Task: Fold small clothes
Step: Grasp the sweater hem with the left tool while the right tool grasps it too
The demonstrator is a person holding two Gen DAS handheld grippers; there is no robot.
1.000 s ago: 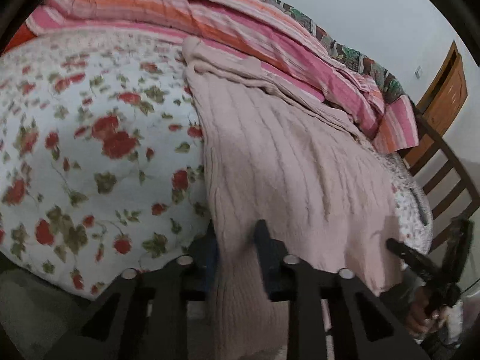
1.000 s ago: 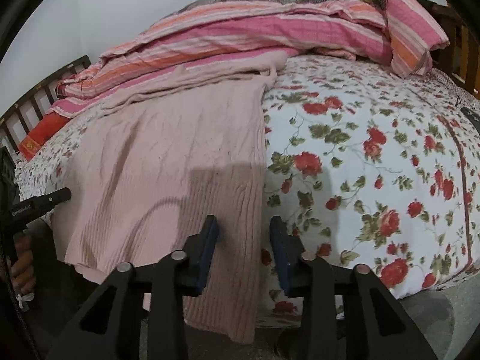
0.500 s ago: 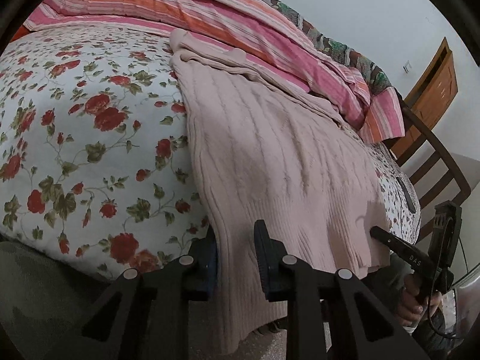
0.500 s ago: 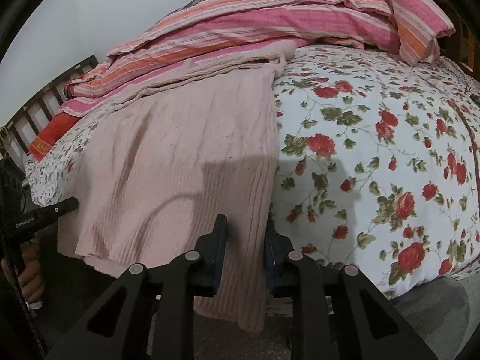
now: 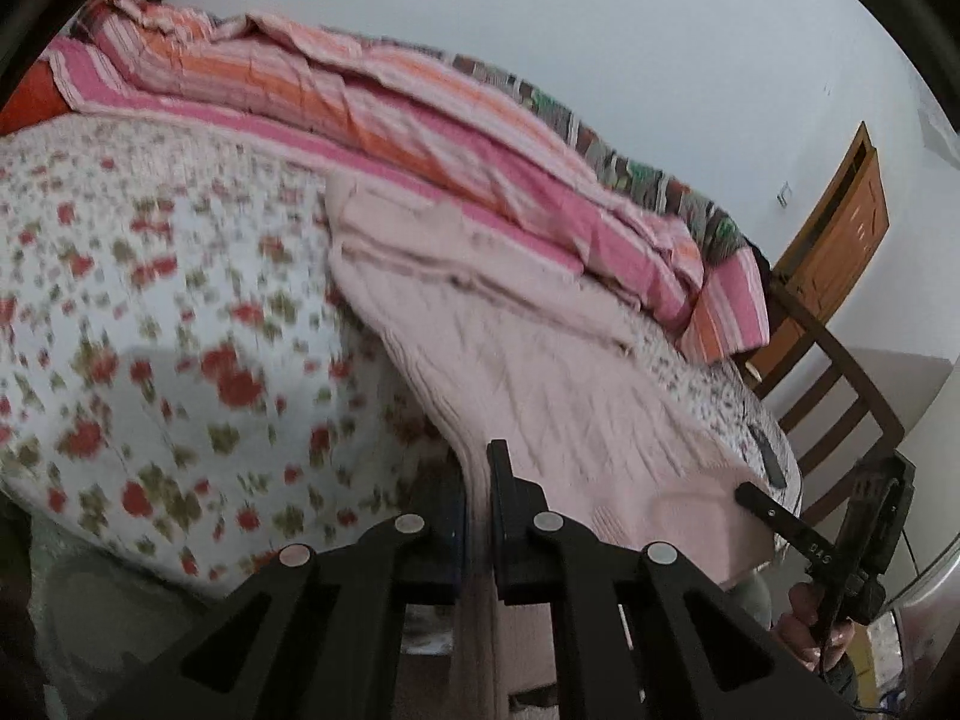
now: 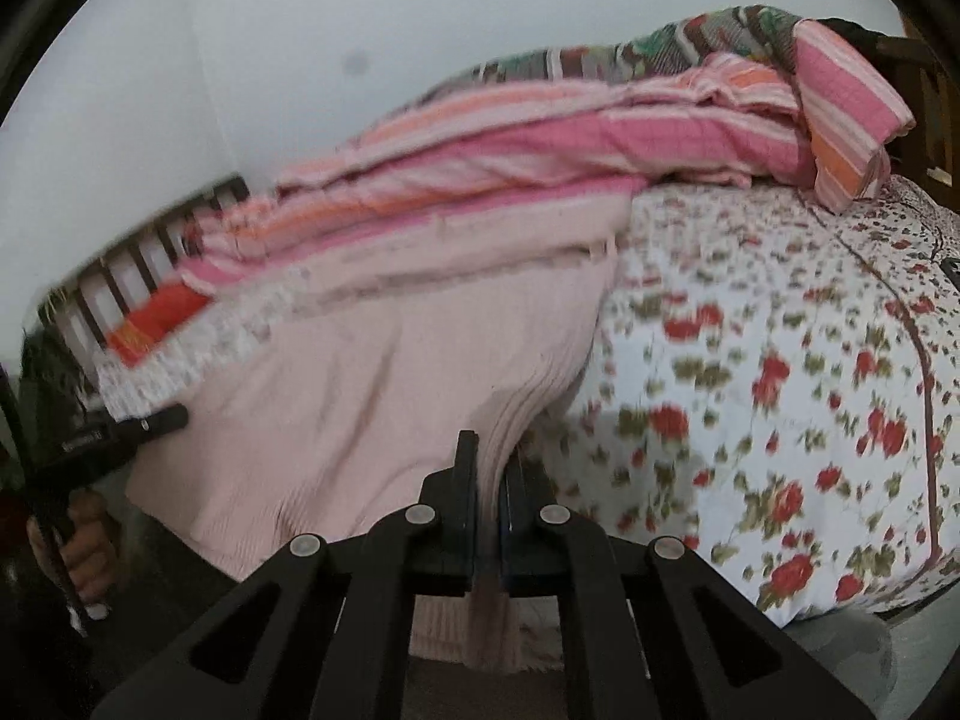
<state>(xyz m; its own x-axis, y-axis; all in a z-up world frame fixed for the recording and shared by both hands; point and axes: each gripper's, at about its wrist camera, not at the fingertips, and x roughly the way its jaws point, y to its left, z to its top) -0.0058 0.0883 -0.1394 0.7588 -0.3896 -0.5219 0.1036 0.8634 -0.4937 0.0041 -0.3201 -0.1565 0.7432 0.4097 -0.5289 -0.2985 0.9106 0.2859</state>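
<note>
1. Pink knitted sweater (image 5: 576, 396): spread on the bed ahead of both grippers, hem hanging over the near edge; each lower corner is pinched, presumably so the hem can be carried up for a fold.
2. Left gripper (image 5: 477, 510): jaws pressed together on the sweater's left hem corner.
3. Right gripper (image 6: 492, 498): jaws clamped on the right hem corner.
4. Floral bedsheet (image 6: 780, 360): under the sweater, bare on its outer sides.
5. Striped quilt (image 5: 420, 138): bunched beyond the sweater's far end.
</note>
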